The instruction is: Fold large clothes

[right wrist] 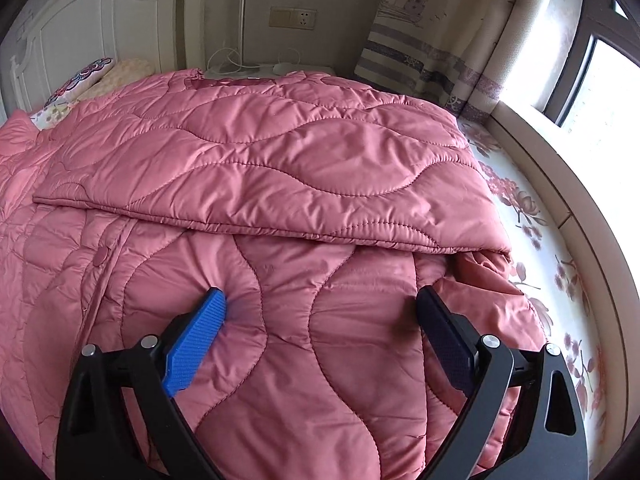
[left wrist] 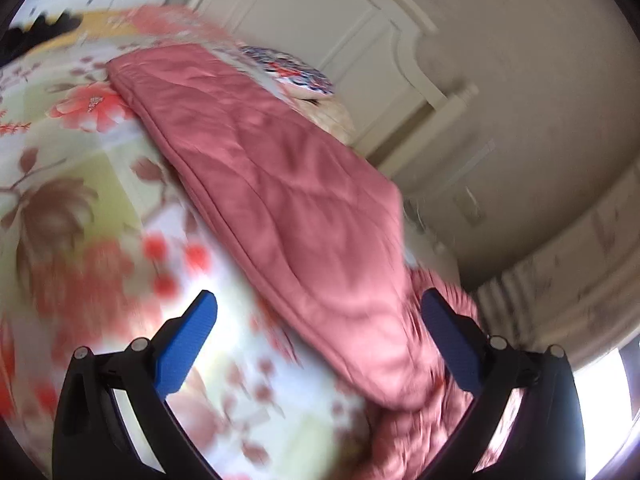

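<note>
A large pink quilted coat (right wrist: 280,168) lies spread on the bed, its far part folded back over the near part along a crosswise edge. My right gripper (right wrist: 320,300) is open, its blue fingers (right wrist: 200,332) pressing down on the near part of the coat. In the blurred left wrist view the coat (left wrist: 280,184) runs as a long pink band across the floral sheet. My left gripper (left wrist: 318,300) is open and empty, above the coat's near edge.
A floral bedsheet (left wrist: 80,184) covers the bed. A patterned pillow (left wrist: 288,68) lies at the white headboard (right wrist: 100,16). A nightstand with white cables (right wrist: 240,66), a wall socket (right wrist: 292,18), a curtain (right wrist: 440,40) and a window (right wrist: 600,80) stand beyond the bed.
</note>
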Demonstrator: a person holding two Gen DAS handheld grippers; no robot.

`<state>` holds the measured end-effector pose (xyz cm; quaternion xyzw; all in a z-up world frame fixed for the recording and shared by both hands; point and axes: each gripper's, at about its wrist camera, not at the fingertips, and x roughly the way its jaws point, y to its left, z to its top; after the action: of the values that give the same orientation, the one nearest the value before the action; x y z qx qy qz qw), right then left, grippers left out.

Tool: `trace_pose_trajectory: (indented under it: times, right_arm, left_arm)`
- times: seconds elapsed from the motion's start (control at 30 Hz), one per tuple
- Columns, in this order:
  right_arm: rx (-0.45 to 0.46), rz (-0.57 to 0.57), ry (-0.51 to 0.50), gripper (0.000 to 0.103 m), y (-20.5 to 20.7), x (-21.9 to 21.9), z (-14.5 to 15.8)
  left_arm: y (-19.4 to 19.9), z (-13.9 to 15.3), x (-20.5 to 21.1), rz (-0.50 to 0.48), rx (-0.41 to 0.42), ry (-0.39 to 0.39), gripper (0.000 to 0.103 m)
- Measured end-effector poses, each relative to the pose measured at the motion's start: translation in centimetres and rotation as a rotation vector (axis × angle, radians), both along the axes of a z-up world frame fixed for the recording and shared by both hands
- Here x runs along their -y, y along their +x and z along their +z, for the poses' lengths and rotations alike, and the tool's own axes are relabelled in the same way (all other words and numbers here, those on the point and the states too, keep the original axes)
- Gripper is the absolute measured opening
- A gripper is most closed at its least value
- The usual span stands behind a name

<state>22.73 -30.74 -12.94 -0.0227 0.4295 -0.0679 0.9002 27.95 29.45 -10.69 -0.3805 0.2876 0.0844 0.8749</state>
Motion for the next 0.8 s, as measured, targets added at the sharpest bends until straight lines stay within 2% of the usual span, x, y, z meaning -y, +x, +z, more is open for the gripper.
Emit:
trace_pose_trajectory:
  times: [0.1,0.23,0.27,0.3,0.33,0.37,0.4,0.47,0.53,0.63,0.73,0.8]
  right_arm:
    - [0.000,0.001,0.009,0.092,0.0,0.1,-0.1]
    - [-0.001,0.003,0.016,0.092,0.0,0.2,-0.1]
    - [-0.002,0.004,0.019,0.092,0.0,0.4,-0.1]
    - [-0.002,0.004,0.022,0.092,0.0,0.4,-0.1]
    - [-0.002,0.005,0.025,0.092,0.0,0.4,-0.1]
    - [-0.002,0.005,0.028,0.092,0.0,0.4,-0.1]
    - [-0.002,0.006,0.030,0.092,0.0,0.5,-0.1]
    - [-0.001,0.008,0.035,0.092,0.0,0.6,-0.1]
    - [-0.001,0.007,0.034,0.092,-0.1,0.5,-0.1]
    - [-0.001,0.007,0.036,0.092,-0.1,0.5,-0.1]
    - [0.000,0.008,0.046,0.092,-0.1,0.7,-0.1]
    - [0.000,0.010,0.055,0.092,-0.1,0.7,-0.2]
  left_arm:
    - [2.3,-0.9,-2.3,0.022,-0.021,-0.068,0.101]
    - [5.3,-0.3,-2.8,0.024,-0.033,-0.030,0.099]
    - [5.7,-0.2,-2.7,0.038,-0.033,-0.043,0.088]
    - [6.0,-0.1,-2.5,0.052,-0.028,-0.063,0.071]
    - [6.5,0.2,-2.5,0.064,-0.030,-0.084,0.032]
    - [6.5,0.8,-2.1,0.075,-0.029,-0.090,0.013]
    - [6.2,1.8,-1.3,0.069,0.011,-0.086,0.014]
    - [5.4,4.3,1.1,0.036,0.092,-0.022,0.011]
    - [4.9,7.9,5.3,-0.050,0.175,0.101,0.010]
    - [4.3,11.9,12.0,-0.213,0.270,0.233,0.010]
    - [4.1,13.6,18.5,-0.364,0.314,0.306,0.010]
    - [4.1,13.6,24.0,-0.517,0.307,0.374,0.012]
